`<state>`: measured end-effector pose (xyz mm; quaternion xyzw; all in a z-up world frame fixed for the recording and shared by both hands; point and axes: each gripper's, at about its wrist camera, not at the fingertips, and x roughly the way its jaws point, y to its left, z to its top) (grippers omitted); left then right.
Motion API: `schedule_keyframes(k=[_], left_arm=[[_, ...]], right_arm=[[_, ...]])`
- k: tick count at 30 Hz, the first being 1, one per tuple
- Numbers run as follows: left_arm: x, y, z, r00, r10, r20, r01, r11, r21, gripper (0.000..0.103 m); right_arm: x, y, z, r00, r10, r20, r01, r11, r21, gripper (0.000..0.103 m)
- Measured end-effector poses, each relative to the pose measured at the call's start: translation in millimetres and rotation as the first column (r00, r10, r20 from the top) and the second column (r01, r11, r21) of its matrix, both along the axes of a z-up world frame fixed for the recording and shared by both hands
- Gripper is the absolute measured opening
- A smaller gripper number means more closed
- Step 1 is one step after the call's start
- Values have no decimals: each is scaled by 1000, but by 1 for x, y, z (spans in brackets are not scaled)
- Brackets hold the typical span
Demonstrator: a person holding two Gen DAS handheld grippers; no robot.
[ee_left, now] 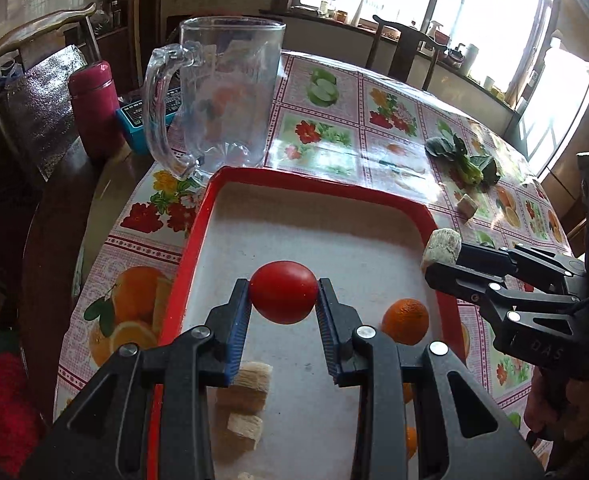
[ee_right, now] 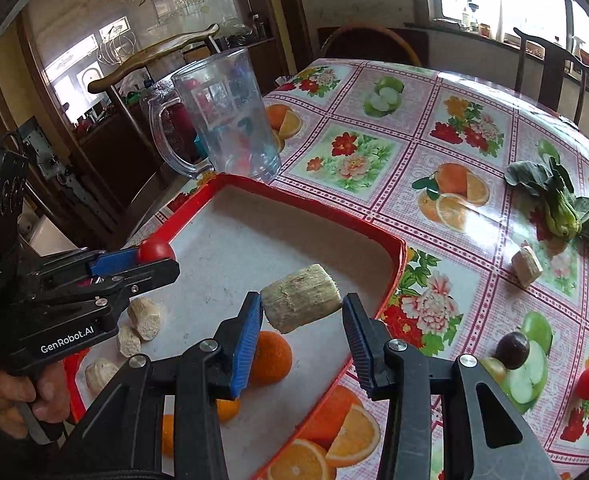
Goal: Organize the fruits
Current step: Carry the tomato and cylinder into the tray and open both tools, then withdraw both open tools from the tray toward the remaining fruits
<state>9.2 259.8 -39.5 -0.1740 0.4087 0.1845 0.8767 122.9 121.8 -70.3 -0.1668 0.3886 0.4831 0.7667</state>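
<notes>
Left fingers [ee_left: 283,294] clamp a tomato [ee_left: 283,292], right fingers [ee_right: 301,306] a pale chunk [ee_right: 300,297] — only the right view shows a plum [ee_right: 512,350].

Red-rimmed tray [ee_left: 278,178] with a pale grey floor at centre frame. A glossy red tomato [ee_left: 283,292] sits between blue-ribbed pads [ee_left: 241,320] on black fingers. Bright orange fruit [ee_left: 405,321] lower right. Beige cane piece [ee_right: 300,297] at centre. The tablecloth [ee_right: 374,152] shows pink checks with printed oranges, green apples and red flowers. Magenta flask [ee_left: 94,108] upper left.
</notes>
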Motion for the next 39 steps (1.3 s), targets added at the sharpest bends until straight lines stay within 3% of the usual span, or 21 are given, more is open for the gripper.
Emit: schedule_keyframes(k=[12,18,26,29,39], left_arm=[[13,18,-26,996,19,-87,-23,999,-45,30],[13,23,-31,994,45,-100,-52,996,-73,34],[0,10,-19,995,61,-80,-64,997,-37,36],[-4,4,-12,996,68,-62,-69,997,-19,54],[-4,-25,8,999,11,-31,-11,1000,11,55]], right_arm=[[5,30,-29,999,20,-28,-23,996,-83,42],[1,27,-26,1000,25,-18,-26,997,-71,49],[-2,-5,-4,1000,5,-20,-5,1000,1,52],[-3,-20,3,1000,-10,-17,10,1000,21,52],[-2,-77,17,997,-76,-20,77,995,65,57]])
